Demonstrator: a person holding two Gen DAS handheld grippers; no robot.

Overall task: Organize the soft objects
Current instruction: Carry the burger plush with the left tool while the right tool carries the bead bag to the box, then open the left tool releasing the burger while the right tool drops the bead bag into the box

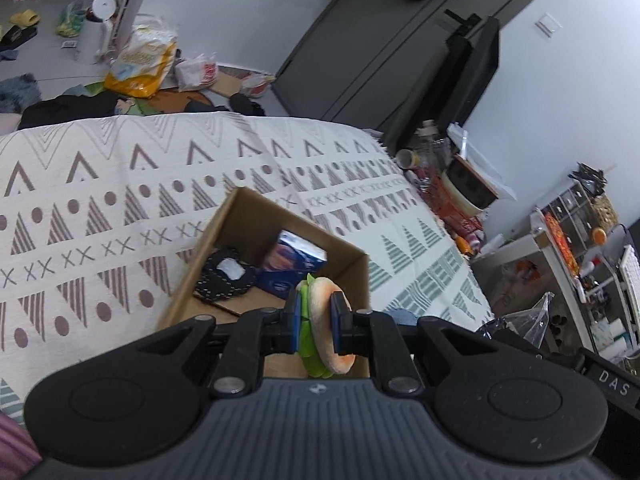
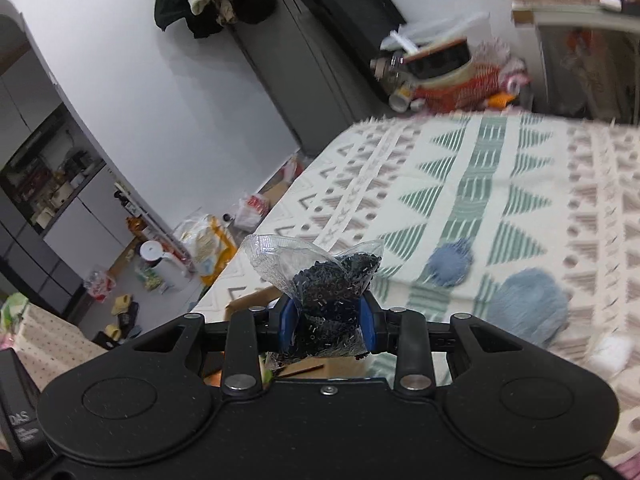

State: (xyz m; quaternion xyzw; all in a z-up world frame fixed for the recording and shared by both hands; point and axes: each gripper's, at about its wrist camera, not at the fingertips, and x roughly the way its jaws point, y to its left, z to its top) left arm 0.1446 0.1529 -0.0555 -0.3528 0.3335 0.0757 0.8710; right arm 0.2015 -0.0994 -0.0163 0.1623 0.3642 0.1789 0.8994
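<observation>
Messy bedroom here, with a bed under a cream blanket printed with brown and green triangles, dots and crosses, and a floor beyond it littered with plastic bags, slippers and a white bin. Dark wardrobe doors stand along the white wall.

On the blanket sits an open cardboard box. Inside it you can see a black knitted thing with a white label lying flat and a blue printed packet leaning beside it toward the far wall.

The left tongs are clamped on a plush burger toy, the blue pads squeezing it from both sides. It's turned on edge, tan bun facing right with the green lettuce layer on the left, and it hangs above the near right corner of the box, not touching the stuff inside as far as I can tell.

The right tongs are closed around a clear plastic bag of small black beads, with the empty top of the bag sticking up and crinkled. A bit of the cardboard box shows just past the left pad. Further out on the blanket are two fluffy blue pom-pom things, one smaller and blurry, well apart from the tongs.
</observation>
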